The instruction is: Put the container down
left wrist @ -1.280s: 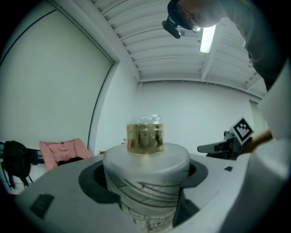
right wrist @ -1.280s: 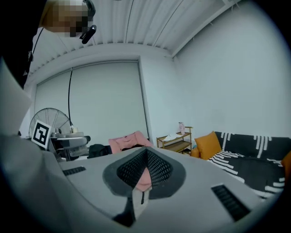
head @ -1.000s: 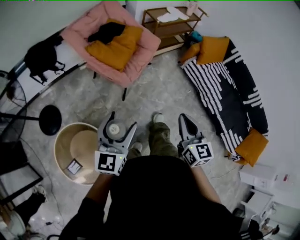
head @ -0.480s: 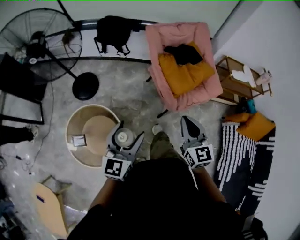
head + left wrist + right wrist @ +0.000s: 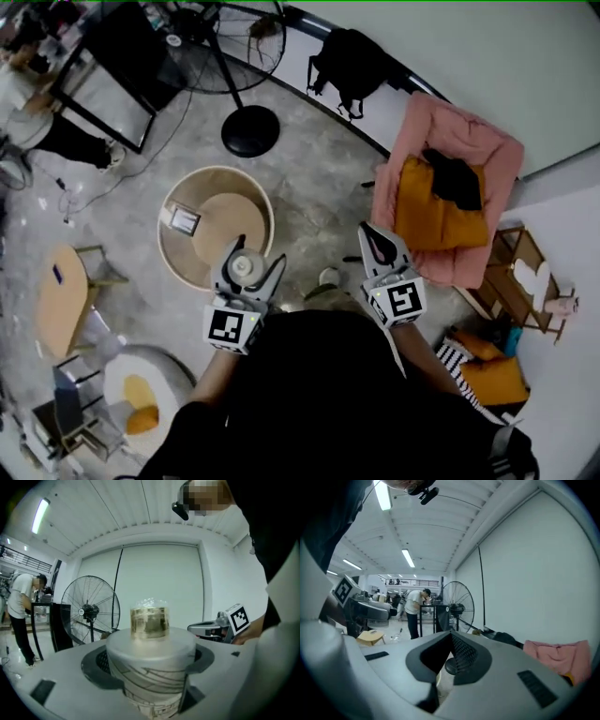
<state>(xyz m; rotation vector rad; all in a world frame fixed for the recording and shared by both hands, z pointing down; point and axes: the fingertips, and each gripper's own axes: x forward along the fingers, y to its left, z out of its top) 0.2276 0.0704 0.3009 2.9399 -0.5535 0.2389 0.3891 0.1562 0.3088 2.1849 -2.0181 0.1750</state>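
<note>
The head view has swung round since the earlier pictures. The round wooden table, which half a second ago lay off to the left of the left gripper, now sits straight ahead of it. The striped sofa has slid almost out of sight.

The grip has not changed. The left gripper's jaws are still clamped on the container, a pale round tub with a clear cap. In the head view it overlaps the table's near rim, though how high above the table it hangs cannot be told. The right gripper is to the right of the table with its jaws together and nothing between them.

The table has a raised rim, and a small square item lies inside it on the left. The floor around the table is mottled grey stone.

Beyond the table stands a pedestal fan on a round black base. Further beyond, to the right, a black backpack leans at the foot of a white wall. To the right of the table is a pink armchair holding an orange cushion and a dark garment. Further right is a wooden shelf. To the left of the table is a small light wooden stool.
</note>
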